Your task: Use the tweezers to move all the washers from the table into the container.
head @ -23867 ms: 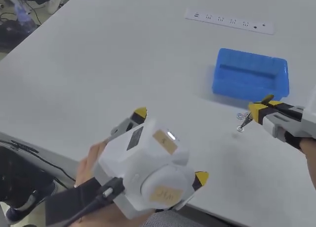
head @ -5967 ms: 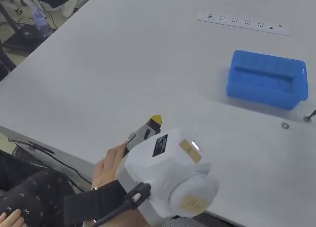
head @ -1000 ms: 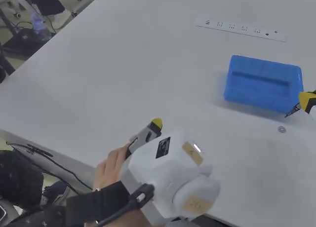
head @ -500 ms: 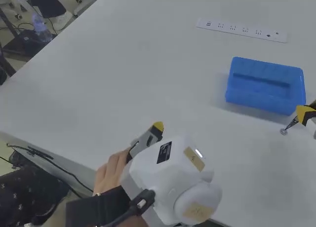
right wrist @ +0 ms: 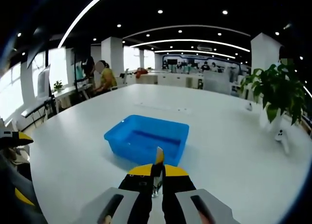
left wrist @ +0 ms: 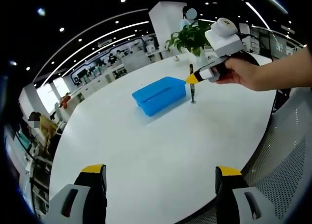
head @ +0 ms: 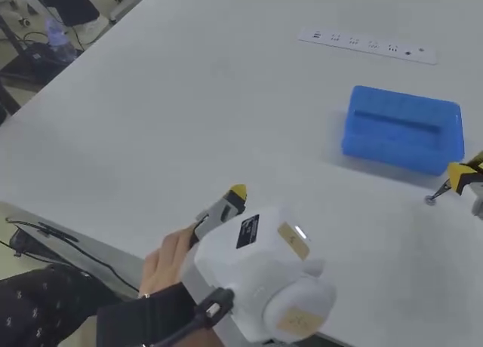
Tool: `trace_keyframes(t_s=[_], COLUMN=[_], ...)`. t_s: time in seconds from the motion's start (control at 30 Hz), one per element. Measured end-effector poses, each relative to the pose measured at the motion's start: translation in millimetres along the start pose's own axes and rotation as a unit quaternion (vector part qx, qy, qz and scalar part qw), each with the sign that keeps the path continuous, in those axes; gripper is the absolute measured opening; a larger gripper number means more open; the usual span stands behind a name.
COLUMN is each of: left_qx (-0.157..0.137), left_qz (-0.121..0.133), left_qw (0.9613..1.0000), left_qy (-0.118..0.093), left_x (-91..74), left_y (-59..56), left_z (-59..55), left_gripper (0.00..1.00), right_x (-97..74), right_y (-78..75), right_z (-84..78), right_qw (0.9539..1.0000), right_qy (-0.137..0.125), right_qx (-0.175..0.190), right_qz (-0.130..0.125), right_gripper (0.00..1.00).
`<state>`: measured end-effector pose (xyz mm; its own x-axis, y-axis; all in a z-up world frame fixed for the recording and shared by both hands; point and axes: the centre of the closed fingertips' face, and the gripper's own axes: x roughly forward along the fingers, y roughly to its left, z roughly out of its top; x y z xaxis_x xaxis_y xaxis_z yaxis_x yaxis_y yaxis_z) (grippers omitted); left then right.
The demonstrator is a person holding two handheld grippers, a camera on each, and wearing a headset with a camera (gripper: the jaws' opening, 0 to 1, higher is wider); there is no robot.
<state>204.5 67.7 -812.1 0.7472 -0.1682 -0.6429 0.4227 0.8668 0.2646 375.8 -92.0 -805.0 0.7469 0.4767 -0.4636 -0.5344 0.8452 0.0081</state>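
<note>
Right hand-held gripper (right wrist: 157,171) is pressed together on the tweezers (right wrist: 159,158); left hand-held gripper (left wrist: 159,171) is spread. Risk: the washer (head: 430,201), on the table (head: 226,98) just beside the blue container's (head: 404,128) near right corner, may slip from the tips on lifting. The head view shows that contact; the right gripper view's jaws hide it.
</note>
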Motion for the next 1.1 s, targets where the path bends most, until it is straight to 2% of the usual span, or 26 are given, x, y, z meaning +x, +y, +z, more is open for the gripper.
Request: trace_keyframes(t_s=[0.33, 0.53, 0.77, 1.1], left_qx=[-0.007, -0.01, -0.007, -0.007], left_qz=[0.004, 0.01, 0.009, 0.01], left_qw=[0.9999, 0.9998, 0.9998, 0.9998], left_qy=[-0.008, -0.015, -0.016, -0.015], left_x=[-1.5, -2.8, -2.8, -2.5], left_y=[2.7, 4.8, 4.0, 4.4], left_z=[2.3, 4.4, 4.7, 4.1], left_gripper=[0.95, 0.95, 0.95, 0.95], right_x=[-1.2, -8.5, -15.1, -13.3], right_y=[3.7, 8.1, 13.7, 22.6], right_z=[-0.3, 6.4, 19.7, 44.7], right_qw=[0.9996, 0.9994, 0.9996, 0.9988], right_qy=[0.026, 0.025, 0.013, -0.009], right_qx=[-0.008, -0.019, -0.018, -0.038], right_qz=[0.005, 0.01, 0.016, 0.029], right_gripper=[0.02, 0.02, 0.02, 0.02])
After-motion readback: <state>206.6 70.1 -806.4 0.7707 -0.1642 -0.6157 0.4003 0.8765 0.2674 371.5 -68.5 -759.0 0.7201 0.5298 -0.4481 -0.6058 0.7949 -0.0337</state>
